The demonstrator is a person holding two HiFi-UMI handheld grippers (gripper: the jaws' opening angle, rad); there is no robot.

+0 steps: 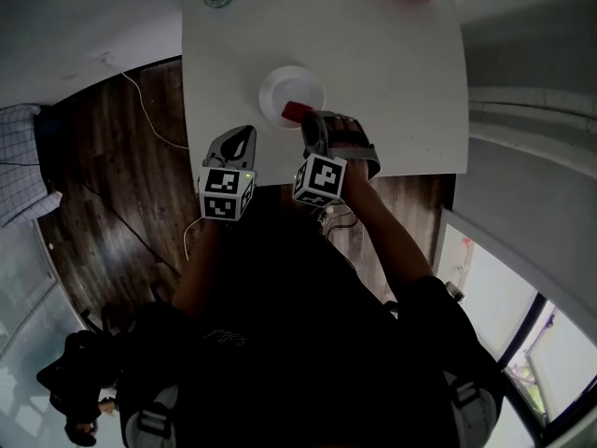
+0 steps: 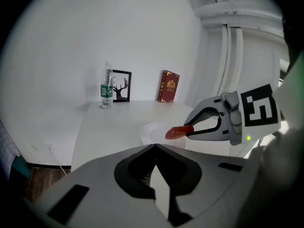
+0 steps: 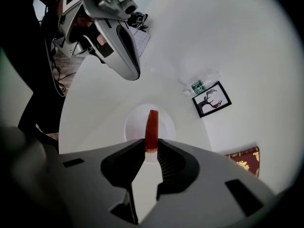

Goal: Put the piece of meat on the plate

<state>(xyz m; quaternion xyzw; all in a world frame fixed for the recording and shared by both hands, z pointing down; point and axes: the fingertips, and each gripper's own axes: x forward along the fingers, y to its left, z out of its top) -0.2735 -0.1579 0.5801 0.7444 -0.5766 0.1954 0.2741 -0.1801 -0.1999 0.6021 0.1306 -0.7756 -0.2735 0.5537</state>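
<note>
The right gripper (image 3: pixel 151 148) pinches the meat (image 3: pixel 151 125) by its near end. The red strip sticks out forward, above the plate (image 3: pixel 132 127) on the table (image 1: pixel 401 73). The right forearm (image 1: pixel 384 233) reaches forward and the gripper tilts downward. The left gripper (image 2: pixel 154 148) hangs beside it at the table's near edge, jaws together and empty.

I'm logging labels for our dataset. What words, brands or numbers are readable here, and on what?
No text can be read.
Water bottle label: too small to read.
Red book cover: gold print, too blurred.
Marker cubes: patterns only, no words.
</note>
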